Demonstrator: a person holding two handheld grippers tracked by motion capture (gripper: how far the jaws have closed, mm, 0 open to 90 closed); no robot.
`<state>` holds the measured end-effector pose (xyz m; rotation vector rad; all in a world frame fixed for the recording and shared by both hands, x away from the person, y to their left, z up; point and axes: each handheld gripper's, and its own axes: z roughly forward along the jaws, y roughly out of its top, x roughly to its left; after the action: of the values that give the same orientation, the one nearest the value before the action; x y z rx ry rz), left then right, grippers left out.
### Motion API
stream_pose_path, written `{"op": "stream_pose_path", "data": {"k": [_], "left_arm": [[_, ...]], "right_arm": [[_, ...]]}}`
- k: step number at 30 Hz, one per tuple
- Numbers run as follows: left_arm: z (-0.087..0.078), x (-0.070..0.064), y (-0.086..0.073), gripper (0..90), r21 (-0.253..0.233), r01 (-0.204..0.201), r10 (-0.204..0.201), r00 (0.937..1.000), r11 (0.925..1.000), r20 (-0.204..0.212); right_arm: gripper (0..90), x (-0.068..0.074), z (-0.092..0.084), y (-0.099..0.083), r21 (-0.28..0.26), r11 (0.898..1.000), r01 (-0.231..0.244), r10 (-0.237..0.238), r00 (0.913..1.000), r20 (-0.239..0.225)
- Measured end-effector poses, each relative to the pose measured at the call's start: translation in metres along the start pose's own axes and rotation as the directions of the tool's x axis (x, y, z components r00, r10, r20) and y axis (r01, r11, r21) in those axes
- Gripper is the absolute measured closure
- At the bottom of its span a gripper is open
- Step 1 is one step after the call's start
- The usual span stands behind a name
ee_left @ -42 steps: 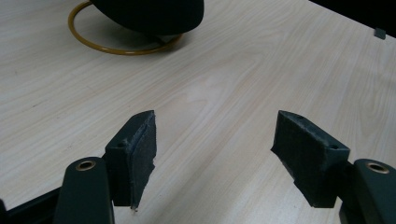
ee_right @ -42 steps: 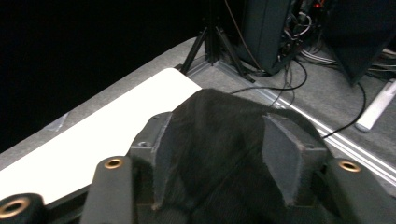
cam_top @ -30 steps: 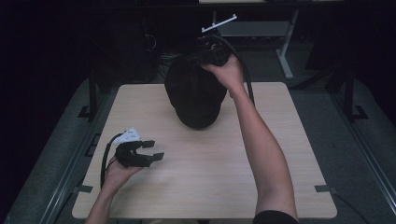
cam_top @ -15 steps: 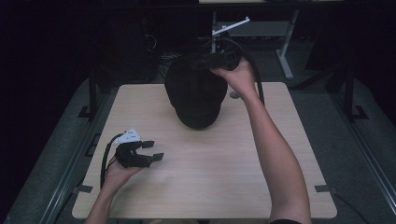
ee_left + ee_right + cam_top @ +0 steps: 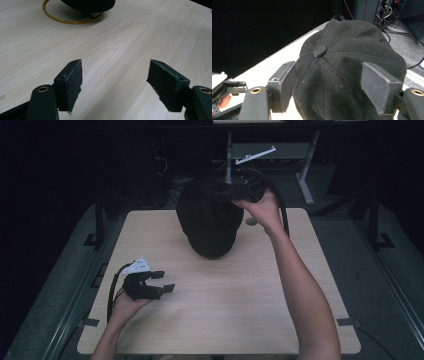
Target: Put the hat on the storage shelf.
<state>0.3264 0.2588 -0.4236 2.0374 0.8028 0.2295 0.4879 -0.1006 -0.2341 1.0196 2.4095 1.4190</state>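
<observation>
A black cap (image 5: 207, 222) stands on a gold ring base (image 5: 70, 21) at the far middle of the wooden table (image 5: 225, 310). My right gripper (image 5: 235, 194) hovers at the cap's far right side, held by a hand. In the right gripper view that gripper (image 5: 328, 87) is open, its jaws spread to either side of the cap's crown (image 5: 347, 57), just behind the top button (image 5: 320, 50). My left gripper (image 5: 164, 281) rests low near the front left of the table. It is open with nothing between its jaws (image 5: 115, 85).
A small grey disc (image 5: 251, 221) lies on the table by the right hand. A metal stand and cables (image 5: 250, 155) sit on the floor behind the table. The left gripper (image 5: 227, 92) appears at the lower left of the right gripper view.
The right hand and its gripper have shifted to the right and slightly nearer, from above the cap's top to its far right side. The left gripper has stayed put.
</observation>
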Motion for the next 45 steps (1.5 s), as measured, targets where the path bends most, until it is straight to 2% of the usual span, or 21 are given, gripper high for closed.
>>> {"op": "stream_pose_path", "data": {"k": [11,24,30,36,41,45], "left_arm": [[0.003,-0.001,0.000,27.1,0.014,-0.005,0.005,1.0000,0.9999,0.004],[0.003,0.000,-0.001,27.0,0.022,-0.011,0.011,0.9999,0.9997,0.000],[0.004,-0.001,-0.001,27.0,0.012,0.001,-0.001,1.0000,0.9999,-0.001],[0.004,-0.001,-0.001,27.0,0.016,-0.010,0.010,0.9999,0.9998,-0.006],[0.004,-0.001,-0.001,27.0,0.015,-0.007,0.008,0.9999,0.9999,-0.009],[0.005,-0.001,-0.001,27.0,0.017,-0.013,0.013,0.9999,0.9998,-0.010]], "right_arm": [[26.0,-0.003,-0.008,-0.021,0.027,1.000,-0.007,0.007,0.9999,-0.007],[24.9,-0.004,-0.015,-0.035,0.052,0.999,-0.014,0.015,0.9998,-0.014],[24.6,-0.004,-0.018,-0.039,0.048,0.999,-0.016,0.017,0.9997,-0.017],[23.5,-0.004,-0.023,-0.047,0.043,0.999,-0.015,0.016,0.9997,-0.020],[23.1,-0.005,-0.029,-0.056,0.027,0.999,-0.037,0.038,0.9988,-0.033],[22.5,-0.006,-0.031,-0.063,0.038,0.998,-0.042,0.043,0.9987,-0.027]]}}
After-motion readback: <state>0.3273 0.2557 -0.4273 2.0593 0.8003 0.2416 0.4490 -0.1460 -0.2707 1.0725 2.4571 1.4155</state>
